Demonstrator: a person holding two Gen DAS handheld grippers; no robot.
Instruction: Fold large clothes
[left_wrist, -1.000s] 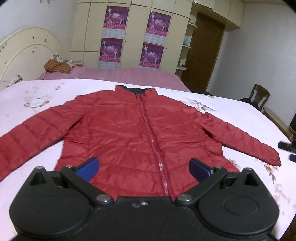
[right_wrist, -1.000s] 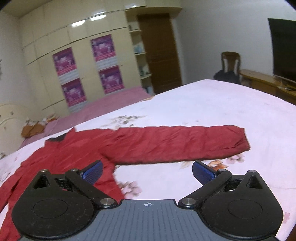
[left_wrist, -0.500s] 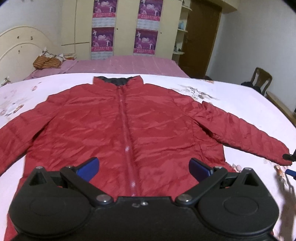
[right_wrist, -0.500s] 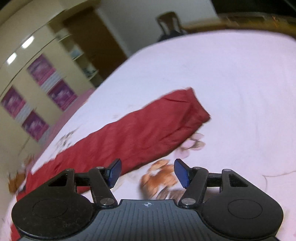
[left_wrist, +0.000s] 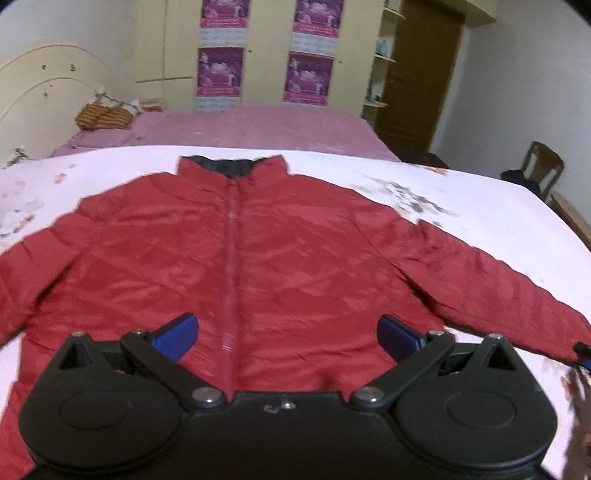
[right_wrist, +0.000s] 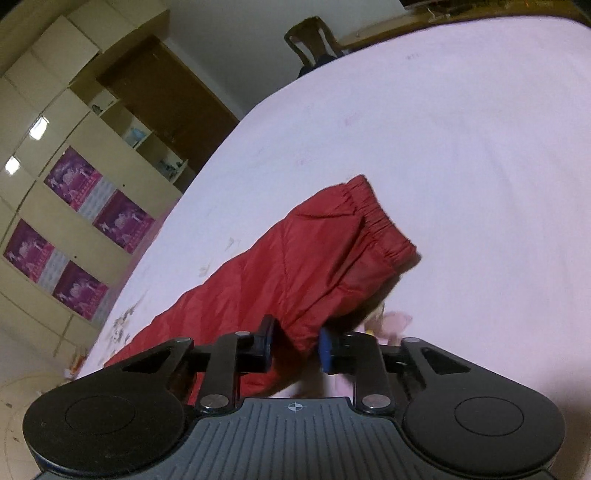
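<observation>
**Sleeve end pinched at the right; hem below the left tongs**

Left wrist view: the red jacket is seen laid flat and zipped on the pale bedspread, collar away from the camera, sleeves stretched out to either side. The left gripper is held spread wide over the hem with nothing between its blue pads. Right wrist view: the sleeve is seen running away up and to the right, its long axis ending at the elastic cuff. The right gripper is closing on the sleeve's near edge, fabric bunched between its pads. The sleeve fold is judged to belong to this nearer right hand, carried across toward the zip.
</observation>
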